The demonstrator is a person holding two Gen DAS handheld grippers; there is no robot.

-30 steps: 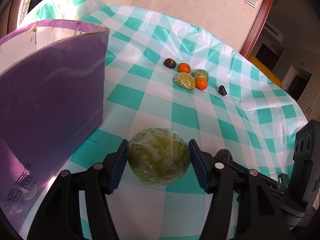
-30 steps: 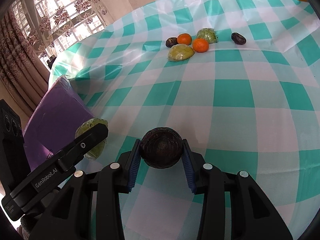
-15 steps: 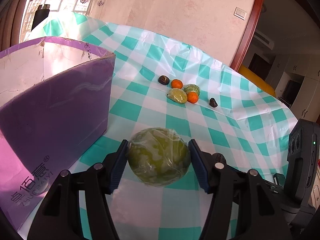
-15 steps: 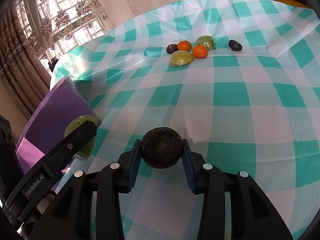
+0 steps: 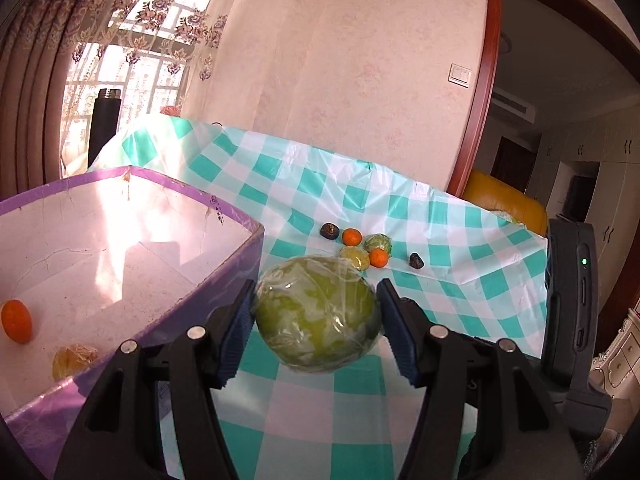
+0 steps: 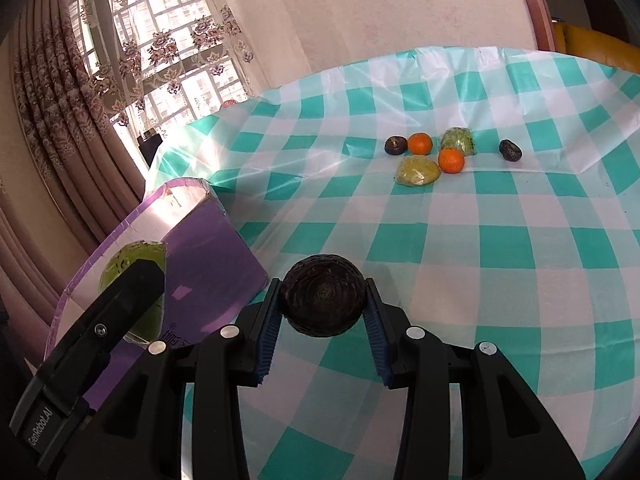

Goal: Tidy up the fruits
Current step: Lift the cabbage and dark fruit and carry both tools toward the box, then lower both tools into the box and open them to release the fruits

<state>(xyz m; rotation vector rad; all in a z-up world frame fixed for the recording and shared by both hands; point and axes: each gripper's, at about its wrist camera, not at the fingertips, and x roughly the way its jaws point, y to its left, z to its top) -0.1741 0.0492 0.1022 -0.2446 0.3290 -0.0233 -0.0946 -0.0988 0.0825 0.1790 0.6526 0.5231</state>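
Gripping a plastic-wrapped green fruit (image 5: 317, 315) between its closed jaws, the left gripper (image 5: 316, 320) hung beside the rim of the purple box (image 5: 224, 280), where an orange (image 5: 16, 321) and a wrapped yellow fruit (image 5: 74, 360) lay. The right gripper (image 6: 322, 312) clamped a dark round fruit (image 6: 322, 301) above the checked tablecloth (image 6: 500, 248), well apart from the remaining fruit cluster (image 6: 434, 152).

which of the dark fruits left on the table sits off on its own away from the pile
The dark fruit farthest right sits alone on the tablecloth; the other dark one lies beside an orange in the cluster.
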